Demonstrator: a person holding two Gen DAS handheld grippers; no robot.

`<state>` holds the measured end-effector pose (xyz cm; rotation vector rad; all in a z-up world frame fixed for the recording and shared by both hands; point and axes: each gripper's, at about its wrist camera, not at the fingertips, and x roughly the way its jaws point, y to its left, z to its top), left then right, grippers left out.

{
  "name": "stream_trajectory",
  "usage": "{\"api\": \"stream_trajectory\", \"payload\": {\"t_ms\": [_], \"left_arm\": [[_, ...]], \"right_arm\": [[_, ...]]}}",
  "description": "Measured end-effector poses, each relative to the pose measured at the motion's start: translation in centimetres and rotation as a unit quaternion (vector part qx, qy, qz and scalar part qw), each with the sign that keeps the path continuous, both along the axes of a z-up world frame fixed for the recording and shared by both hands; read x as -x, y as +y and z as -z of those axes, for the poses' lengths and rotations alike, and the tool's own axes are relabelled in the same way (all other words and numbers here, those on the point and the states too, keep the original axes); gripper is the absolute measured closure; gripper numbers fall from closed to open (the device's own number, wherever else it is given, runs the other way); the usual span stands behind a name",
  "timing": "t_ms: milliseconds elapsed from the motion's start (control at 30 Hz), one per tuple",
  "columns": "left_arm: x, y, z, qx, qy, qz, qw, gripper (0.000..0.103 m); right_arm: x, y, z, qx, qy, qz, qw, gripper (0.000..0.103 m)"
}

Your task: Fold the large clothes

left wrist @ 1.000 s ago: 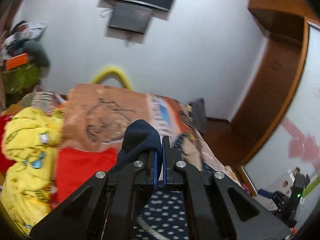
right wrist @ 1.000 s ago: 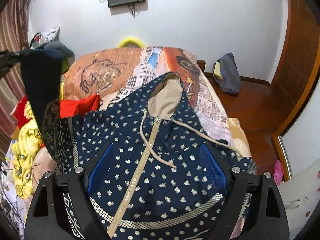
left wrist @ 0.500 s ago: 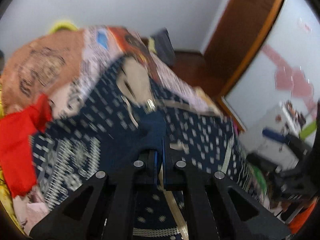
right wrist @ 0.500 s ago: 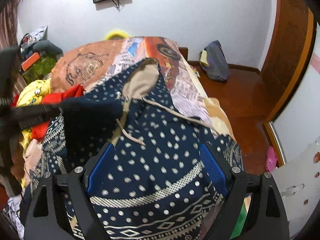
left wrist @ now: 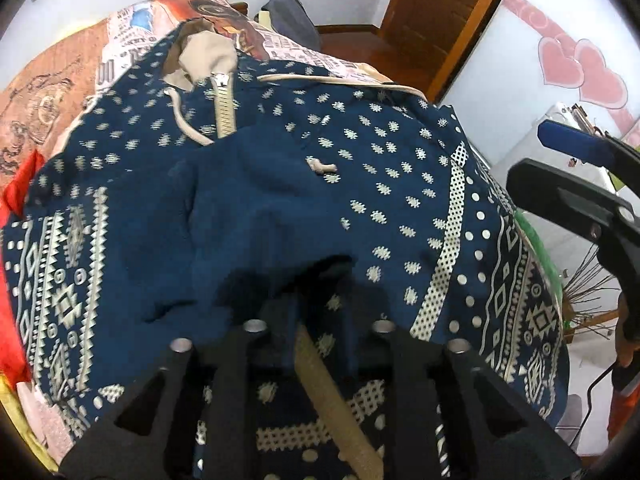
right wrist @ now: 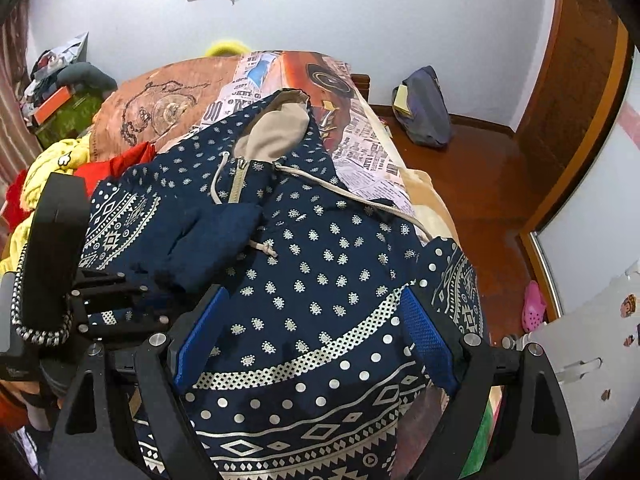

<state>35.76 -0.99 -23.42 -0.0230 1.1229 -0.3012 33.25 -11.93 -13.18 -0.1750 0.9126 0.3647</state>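
Yellow and red clothes (right wrist: pixel 60 164) piled at bed's (right wrist: pixel 168 96) left edge. Left gripper (left wrist: pixel 320 308) low over the navy patterned hoodie (right wrist: pixel 320 272), fingers opening; sleeve (right wrist: pixel 208 240) lies folded across chest w/ its cuff at the tips, grip unclear. Hoodie spread zip-up on bed. Right gripper (right wrist: pixel 316 332) fingers released wide, above hem. Bag (right wrist: pixel 424 108) on floor at right.

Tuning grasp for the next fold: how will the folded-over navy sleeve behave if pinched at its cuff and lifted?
The sleeve lies rumpled on the hoodie, so probably floppy; it should drape from the pinch. It looks thick, likely grippy rather than slippery. The loose drawstring may drag along.
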Motion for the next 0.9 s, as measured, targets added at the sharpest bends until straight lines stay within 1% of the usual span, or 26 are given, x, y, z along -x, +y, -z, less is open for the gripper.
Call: {"api": "stream_trajectory", "payload": {"t_ms": [33,100,133,167,200,267,333,400,467,533,600,733,833,900], "left_arm": [[0.4,0.2,-0.4,-0.003,-0.007,-0.002,1.0,0.072],[1.2,1.1,-1.5,-0.006,-0.024,-0.007,0.9997,0.06],[1.9,1.9,-2.3,-0.008,-0.037,-0.012,0.9992,0.057],[2.2,2.7,-3.1,-0.011,-0.046,-0.018,0.9987,0.049],[2.8,3.6,-3.8,-0.016,-0.058,-0.025,0.9979,0.044],[3.9,5.8,-5.3,-0.027,-0.082,-0.042,0.9954,0.043],[4.6,7.8,-6.3,-0.04,-0.097,-0.06,0.9927,0.04],[5.6,10.5,-7.1,-0.063,-0.113,-0.083,0.9881,0.033],[6.0,12.7,-7.4,-0.082,-0.122,-0.104,0.9837,0.032],[6.7,15.3,-7.3,-0.096,-0.12,-0.128,0.9798,0.032],[7.2,17.4,-6.7,-0.093,-0.11,-0.149,0.9782,0.032],[8.5,20.8,-5.1,-0.09,-0.087,-0.184,0.9749,0.032],[9.2,21.9,-4.0,-0.09,-0.078,-0.197,0.9731,0.032],[9.4,22.4,-3.2,-0.086,-0.071,-0.204,0.9726,0.032]], "right_arm": [[0.1,0.2,-0.1,0.001,-0.002,-0.002,1.0,0.018],[0.3,0.5,-0.4,0.003,-0.007,-0.007,1.0,0.018],[0.4,0.8,-0.5,0.004,-0.011,-0.009,1.0,0.018],[0.5,1.1,-0.6,0.006,-0.014,-0.012,1.0,0.018],[0.5,1.5,-0.7,0.008,-0.016,-0.016,1.0,0.018],[0.6,2.5,-0.9,0.011,-0.019,-0.028,0.999,0.018],[0.7,3.4,-0.9,0.016,-0.021,-0.039,0.999,0.018],[0.8,4.9,-0.7,0.022,-0.021,-0.055,0.998,0.018],[0.7,6.9,-0.2,0.033,-0.017,-0.077,0.996,0.018],[0.8,8.5,0.3,0.042,-0.011,-0.1,0.994,0.018],[0.8,10.6,1.2,0.053,-0.005,-0.129,0.99,0.018],[0.5,14.0,3.5,0.083,0.015,-0.165,0.983,0.018],[0.0,16.2,5.6,0.106,0.034,-0.182,0.977,0.019],[-0.5,17.0,6.9,0.128,0.043,-0.182,0.974,0.02]]}}
